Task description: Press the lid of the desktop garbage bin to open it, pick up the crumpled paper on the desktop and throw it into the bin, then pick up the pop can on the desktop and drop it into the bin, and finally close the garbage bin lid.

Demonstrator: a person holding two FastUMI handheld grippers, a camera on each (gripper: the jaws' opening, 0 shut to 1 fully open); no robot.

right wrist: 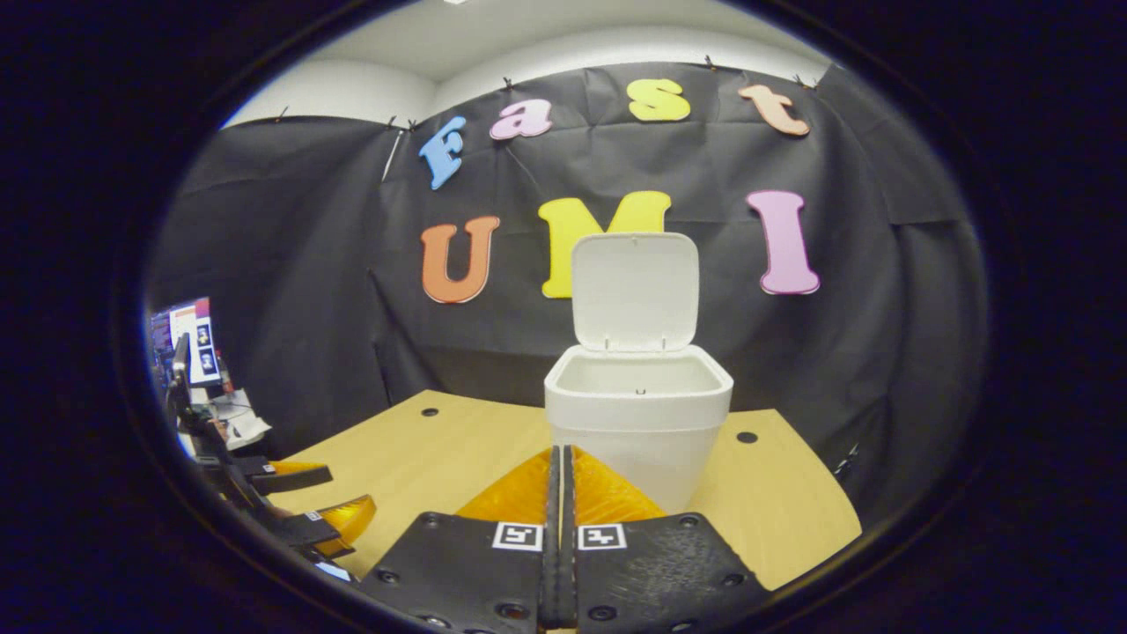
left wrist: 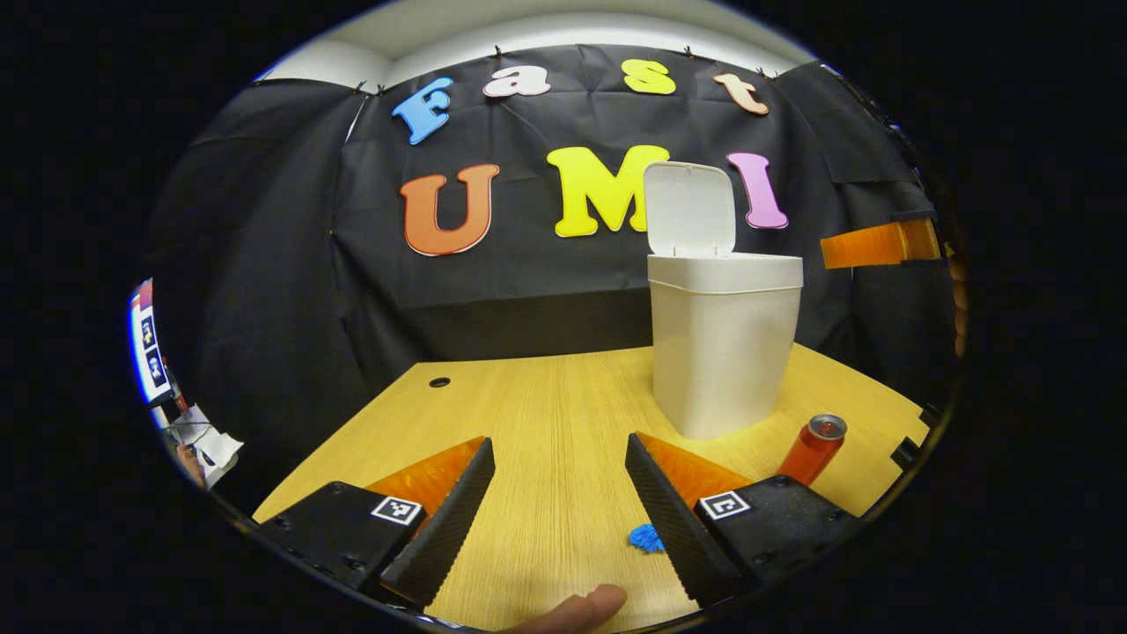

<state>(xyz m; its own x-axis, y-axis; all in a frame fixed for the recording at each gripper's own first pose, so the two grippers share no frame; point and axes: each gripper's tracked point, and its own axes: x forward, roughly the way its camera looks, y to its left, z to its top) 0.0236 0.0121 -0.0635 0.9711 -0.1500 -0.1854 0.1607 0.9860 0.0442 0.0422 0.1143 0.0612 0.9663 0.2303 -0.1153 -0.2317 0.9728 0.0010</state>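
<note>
The white garbage bin [left wrist: 724, 352] stands on the wooden desktop [left wrist: 546, 423] with its lid [left wrist: 689, 210] swung upright. Just right of the bin's base, the red pop can [left wrist: 814, 447] leans. The blue crumpled paper [left wrist: 645, 537] lies in front of the bin, beside the left gripper [left wrist: 556, 465], whose jaws are spread wide. The right gripper [right wrist: 560, 467] hangs before the bin, jaws pressed together

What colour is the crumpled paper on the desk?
Blue. The crumpled paper shows best in the left gripper view, low by the jaws.
</note>
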